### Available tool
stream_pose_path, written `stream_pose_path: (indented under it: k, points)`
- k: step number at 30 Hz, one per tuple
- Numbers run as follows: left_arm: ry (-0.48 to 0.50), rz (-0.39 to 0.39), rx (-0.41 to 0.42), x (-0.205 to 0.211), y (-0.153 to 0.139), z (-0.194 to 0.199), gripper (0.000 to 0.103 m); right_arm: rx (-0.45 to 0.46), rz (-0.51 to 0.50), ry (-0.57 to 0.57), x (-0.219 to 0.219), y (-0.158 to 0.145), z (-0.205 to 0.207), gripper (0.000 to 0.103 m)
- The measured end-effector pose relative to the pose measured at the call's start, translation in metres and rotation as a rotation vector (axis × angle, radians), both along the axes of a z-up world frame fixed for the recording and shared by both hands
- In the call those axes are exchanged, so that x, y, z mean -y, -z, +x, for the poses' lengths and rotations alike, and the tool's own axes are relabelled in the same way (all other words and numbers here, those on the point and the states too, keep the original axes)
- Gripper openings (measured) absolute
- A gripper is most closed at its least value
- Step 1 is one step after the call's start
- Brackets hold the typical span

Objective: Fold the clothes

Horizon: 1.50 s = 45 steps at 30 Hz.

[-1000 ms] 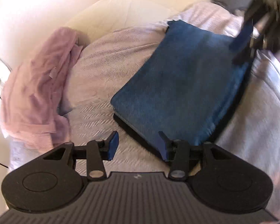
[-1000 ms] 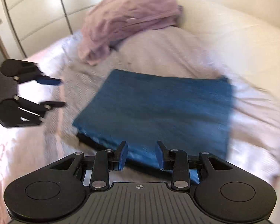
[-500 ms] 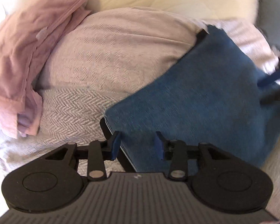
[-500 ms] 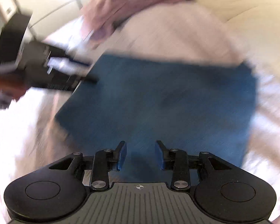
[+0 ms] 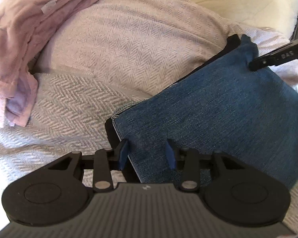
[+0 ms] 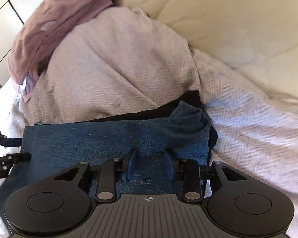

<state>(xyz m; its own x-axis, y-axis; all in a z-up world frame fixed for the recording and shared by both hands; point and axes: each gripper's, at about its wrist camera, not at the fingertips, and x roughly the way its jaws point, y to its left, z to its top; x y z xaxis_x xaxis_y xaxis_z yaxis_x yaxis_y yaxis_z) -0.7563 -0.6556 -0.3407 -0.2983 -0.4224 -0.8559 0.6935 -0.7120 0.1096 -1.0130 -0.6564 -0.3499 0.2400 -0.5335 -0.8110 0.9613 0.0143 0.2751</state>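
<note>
Folded blue jeans (image 5: 218, 107) lie on a herringbone bedspread (image 5: 109, 45), on top of a dark garment whose black edge (image 5: 111, 132) shows beneath. My left gripper (image 5: 147, 152) is open, its fingers astride the jeans' near left corner. My right gripper (image 6: 150, 164) is open, its fingers over the jeans (image 6: 101, 142) near a bunched corner (image 6: 190, 119). The right gripper's finger (image 5: 276, 56) also shows in the left wrist view touching the jeans' far corner. The left gripper (image 6: 14, 148) shows at the jeans' left edge in the right wrist view.
A crumpled pink garment (image 5: 23, 29) lies on the bedspread at the left; it also shows in the right wrist view (image 6: 55, 23). A cream quilted headboard or cushion (image 6: 228, 19) rises behind. White cabinet doors (image 6: 4, 6) stand at far left.
Both grippers have moved in onto the jeans, left to the near left corner and right to the opposite corner. That far corner is now bunched up.
</note>
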Motion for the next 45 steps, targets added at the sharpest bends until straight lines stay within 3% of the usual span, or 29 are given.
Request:
stream_pose_path:
  k: [4,7,13,18,19,21,22,25,29,31,33,38,42,45]
  points:
    - [0.032,0.005,-0.042,-0.039,-0.028,0.021,0.03,0.018,-0.039,0.022,-0.05,-0.034,0.013,0.036]
    - [0.093,0.036,-0.051,-0.077,-0.03,0.03,0.03,0.043,-0.059,0.007,-0.098,-0.049,0.03,0.036]
    - [0.14,0.013,0.025,-0.104,-0.005,0.02,0.03,-0.009,0.003,-0.075,-0.153,-0.019,0.071,0.036]
    - [0.079,-0.007,0.011,-0.113,-0.028,0.033,0.031,-0.023,-0.032,-0.004,-0.168,-0.04,0.072,0.037]
    - [0.059,-0.008,0.002,-0.119,-0.033,0.039,0.036,-0.032,-0.042,0.017,-0.176,-0.046,0.073,0.039]
    - [0.02,-0.013,-0.016,-0.133,-0.044,0.051,0.052,-0.05,-0.063,0.059,-0.192,-0.059,0.076,0.067]
    - [0.007,-0.018,-0.031,-0.143,-0.049,0.058,0.059,-0.059,-0.074,0.079,-0.2,-0.066,0.077,0.071]
    - [-0.027,-0.027,-0.084,-0.176,-0.065,0.081,0.075,-0.073,-0.085,0.151,-0.244,-0.081,0.093,0.071]
    - [-0.03,-0.079,-0.156,-0.233,-0.101,0.12,0.081,-0.08,-0.107,0.254,-0.318,-0.107,0.129,0.072]
    - [-0.008,-0.126,-0.176,-0.263,-0.122,0.139,0.091,-0.083,-0.12,0.31,-0.357,-0.12,0.151,0.072]
    - [0.0,-0.155,-0.196,-0.289,-0.141,0.158,0.091,-0.074,-0.123,0.364,-0.39,-0.134,0.17,0.072]
    - [-0.017,-0.088,-0.212,-0.324,-0.171,0.189,0.091,-0.064,-0.118,0.447,-0.449,-0.175,0.205,0.073]
    - [0.055,-0.061,-0.204,-0.35,-0.185,0.192,0.088,-0.072,-0.144,0.455,-0.468,-0.205,0.221,0.075]
    - [0.041,-0.057,-0.23,-0.363,-0.198,0.193,0.088,-0.084,-0.162,0.435,-0.471,-0.218,0.226,0.075]
